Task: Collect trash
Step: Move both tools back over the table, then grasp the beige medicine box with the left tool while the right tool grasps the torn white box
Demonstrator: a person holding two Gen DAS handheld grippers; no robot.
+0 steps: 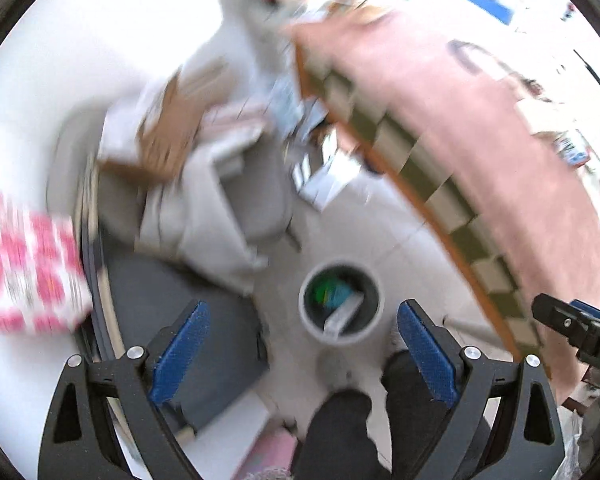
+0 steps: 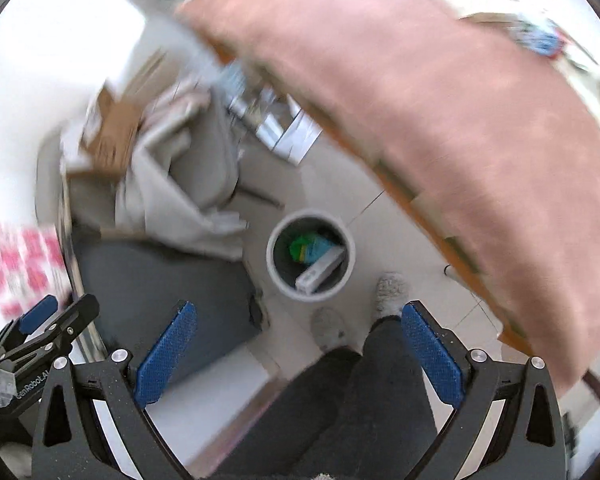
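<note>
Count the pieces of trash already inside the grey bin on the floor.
3 that show: inside the bin, a green piece at the far side, a blue piece beside it, and a long white box leaning across the near side. More may lie hidden beneath them.

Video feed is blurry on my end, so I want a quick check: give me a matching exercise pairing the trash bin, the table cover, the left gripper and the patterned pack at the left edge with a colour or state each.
Things:
1. trash bin
2. table cover
3. left gripper
4. patterned pack

Colour or state:
A. pink and white
B. open, holding nothing
C. grey, already holds a green item and a white box
D. plain dusty pink

Pairs: 1-C, 2-D, 3-B, 4-A
</note>
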